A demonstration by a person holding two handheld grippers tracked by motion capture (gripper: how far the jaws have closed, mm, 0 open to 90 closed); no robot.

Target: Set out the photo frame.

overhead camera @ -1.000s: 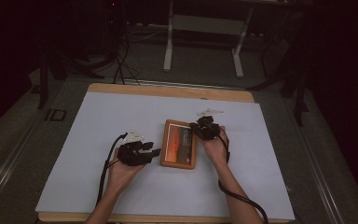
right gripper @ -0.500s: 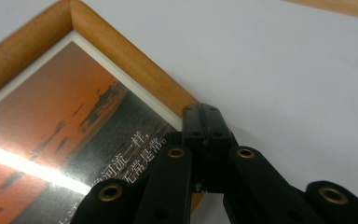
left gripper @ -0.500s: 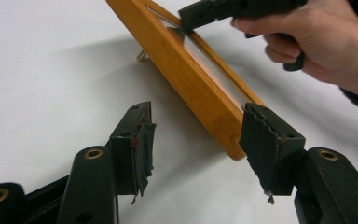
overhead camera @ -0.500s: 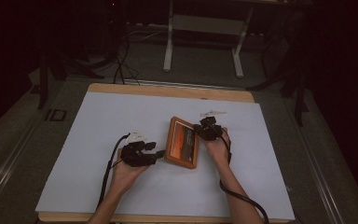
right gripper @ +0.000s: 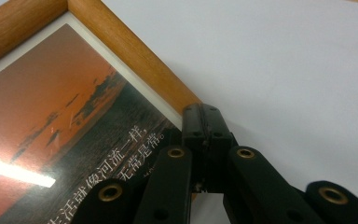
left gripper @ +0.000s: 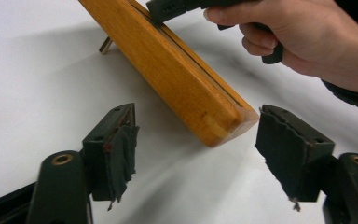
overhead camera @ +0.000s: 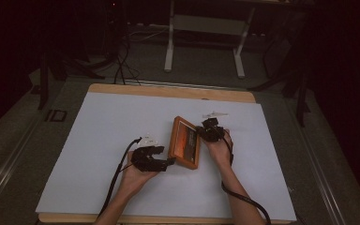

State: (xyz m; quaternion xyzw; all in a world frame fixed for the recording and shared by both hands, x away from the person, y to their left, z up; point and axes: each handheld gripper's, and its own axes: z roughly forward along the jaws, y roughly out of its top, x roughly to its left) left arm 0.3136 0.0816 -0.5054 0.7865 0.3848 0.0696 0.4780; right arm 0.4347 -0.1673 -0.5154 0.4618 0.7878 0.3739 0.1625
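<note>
Tilted up since a second ago, when it lay flat, the frame (overhead camera: pixel 185 149) now leans on the white surface (overhead camera: pixel 98 136), its right edge clamped in the right fingers (overhead camera: pixel 205 132), while the left fingers (overhead camera: pixel 168 161), just opened, flank its near corner untouched.
</note>
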